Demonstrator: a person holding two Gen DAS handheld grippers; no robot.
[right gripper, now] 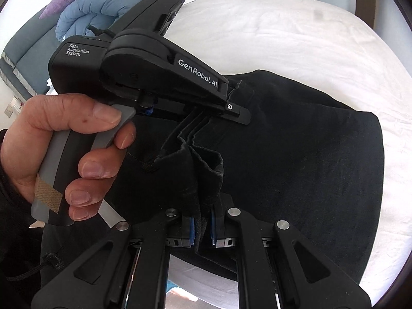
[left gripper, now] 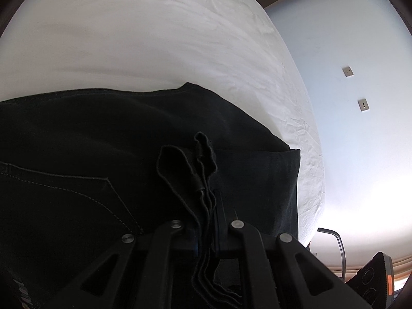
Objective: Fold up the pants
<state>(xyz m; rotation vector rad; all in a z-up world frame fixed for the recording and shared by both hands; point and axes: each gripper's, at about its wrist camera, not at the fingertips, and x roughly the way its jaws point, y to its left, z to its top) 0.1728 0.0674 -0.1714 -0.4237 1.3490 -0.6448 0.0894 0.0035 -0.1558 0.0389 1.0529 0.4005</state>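
Black pants [right gripper: 296,159] lie folded on a white bed [right gripper: 283,38]. In the left wrist view the pants [left gripper: 90,141] fill the lower half, with a stitched pocket showing. My left gripper [left gripper: 206,231] is shut on several layers of the pants' edge, which stick up between its fingers. It also shows in the right wrist view [right gripper: 231,110], held by a hand. My right gripper [right gripper: 202,229] is shut on a bunched edge of the pants just below the left gripper.
The bed's edge [left gripper: 311,180] runs down the right of the left wrist view, with a pale wall and sockets [left gripper: 347,72] beyond. A blue quilt [right gripper: 108,2] and grey headboard stand at the far left. Wardrobe doors are behind the bed.
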